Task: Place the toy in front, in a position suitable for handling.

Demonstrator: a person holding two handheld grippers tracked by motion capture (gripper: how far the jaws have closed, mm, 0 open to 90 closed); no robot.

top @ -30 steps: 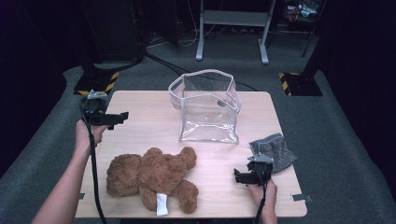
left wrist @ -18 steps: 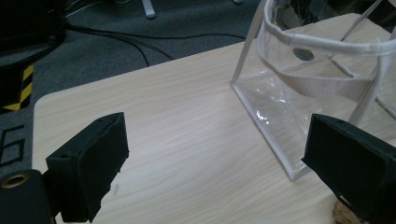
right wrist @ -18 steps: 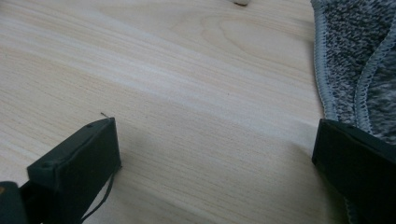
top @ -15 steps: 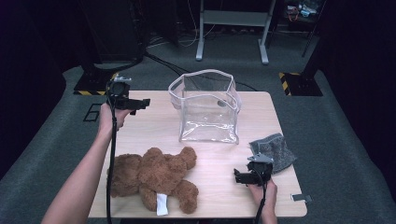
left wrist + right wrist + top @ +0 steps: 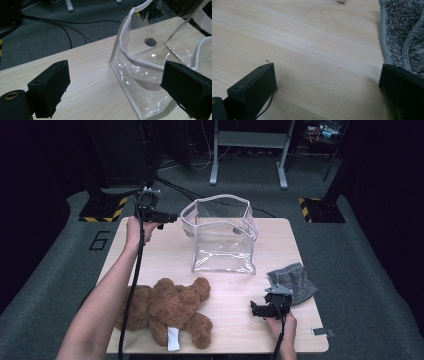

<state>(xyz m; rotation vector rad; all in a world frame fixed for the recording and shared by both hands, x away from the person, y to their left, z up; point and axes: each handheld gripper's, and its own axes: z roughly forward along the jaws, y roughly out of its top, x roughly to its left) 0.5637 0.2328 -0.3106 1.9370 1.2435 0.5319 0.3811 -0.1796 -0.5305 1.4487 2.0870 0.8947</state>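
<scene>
One left gripper (image 5: 170, 217), jaws spread wide and empty, hovers over the far left corner of the light wooden table (image 5: 165, 255), just beside the one clear plastic bag with white trim (image 5: 220, 235), which stands open at the table's far middle. One brown plush teddy bear (image 5: 165, 307) lies near-left. One right gripper (image 5: 256, 310), jaws spread apart, rests low beside one grey knitted cloth (image 5: 294, 282)

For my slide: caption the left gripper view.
Open left gripper nears clear bag on wooden table.
</scene>
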